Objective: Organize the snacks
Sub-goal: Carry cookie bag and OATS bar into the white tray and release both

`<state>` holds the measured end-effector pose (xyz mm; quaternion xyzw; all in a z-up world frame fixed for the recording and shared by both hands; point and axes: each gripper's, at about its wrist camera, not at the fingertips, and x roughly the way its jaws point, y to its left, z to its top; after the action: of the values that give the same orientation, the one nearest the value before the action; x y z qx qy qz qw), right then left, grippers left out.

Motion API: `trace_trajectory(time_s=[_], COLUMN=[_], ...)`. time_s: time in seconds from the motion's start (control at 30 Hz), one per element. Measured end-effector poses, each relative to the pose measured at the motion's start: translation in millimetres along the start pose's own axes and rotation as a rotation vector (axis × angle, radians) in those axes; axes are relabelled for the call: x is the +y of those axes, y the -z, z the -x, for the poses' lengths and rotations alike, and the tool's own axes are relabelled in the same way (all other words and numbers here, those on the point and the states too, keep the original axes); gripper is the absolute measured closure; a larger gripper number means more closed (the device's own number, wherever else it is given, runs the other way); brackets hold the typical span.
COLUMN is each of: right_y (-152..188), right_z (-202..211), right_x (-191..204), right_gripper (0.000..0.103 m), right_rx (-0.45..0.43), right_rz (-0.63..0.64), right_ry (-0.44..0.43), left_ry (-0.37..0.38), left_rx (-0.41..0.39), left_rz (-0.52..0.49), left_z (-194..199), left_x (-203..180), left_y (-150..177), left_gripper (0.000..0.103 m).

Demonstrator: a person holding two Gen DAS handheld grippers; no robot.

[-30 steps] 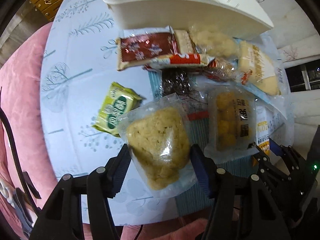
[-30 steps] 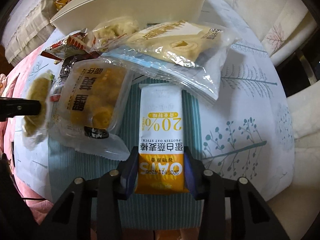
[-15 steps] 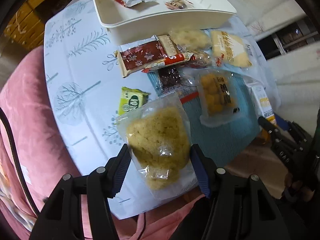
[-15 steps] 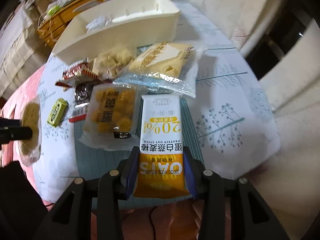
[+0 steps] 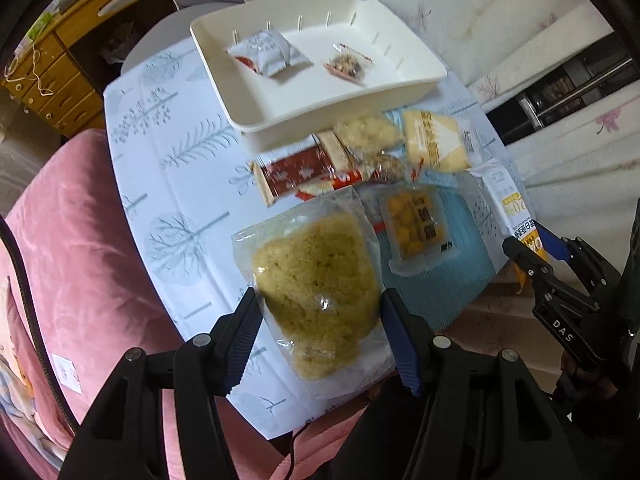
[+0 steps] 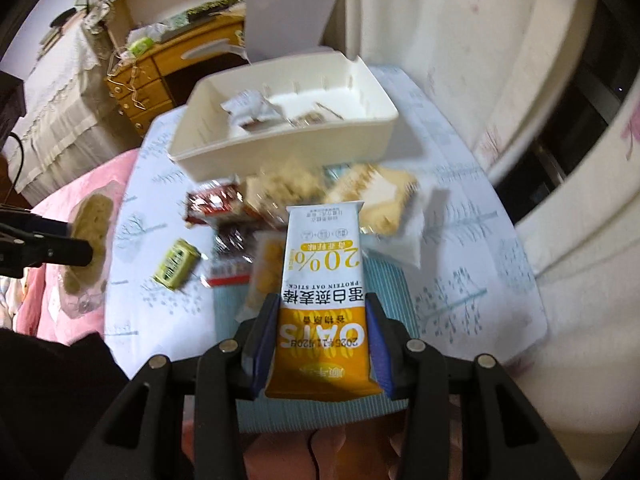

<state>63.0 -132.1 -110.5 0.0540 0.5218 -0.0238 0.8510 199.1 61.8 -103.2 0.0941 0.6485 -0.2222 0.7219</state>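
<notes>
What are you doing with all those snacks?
A person is tidying snacks, holding a gripper in each hand. The left gripper is clamped on a clear bag of crumbly yellow snack, and the right gripper is clamped on an oat bar. Both are held above the table. The white bin holds two small packets, and more snacks lie in front of it.

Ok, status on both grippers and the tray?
Left gripper shut on rice cake bag. Right gripper shut on oat stick. Tray ahead, two snacks inside, path clear.
</notes>
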Motion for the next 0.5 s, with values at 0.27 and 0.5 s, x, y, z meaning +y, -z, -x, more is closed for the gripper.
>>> trace_trajectory(time_s=[0.27,0.5], right_y=[-38.4,-97.8], right_z=[5.3,-12.3], right_x=[0.6,-16.5], right_gripper=[0.061,0.061], right_rx=[-0.045,-0.087], right_rz=[0.04,0.08], right_ry=[-0.079,-0.153], left_ry=[-0.033,-0.069], left_rx=[-0.032,-0.05], left_rz=[0.046,0.125], left_z=[18.4,15.7], left_x=[2.2,1.5], left_y=[-34.7,-87.3], left_gripper=[0.044,0.044])
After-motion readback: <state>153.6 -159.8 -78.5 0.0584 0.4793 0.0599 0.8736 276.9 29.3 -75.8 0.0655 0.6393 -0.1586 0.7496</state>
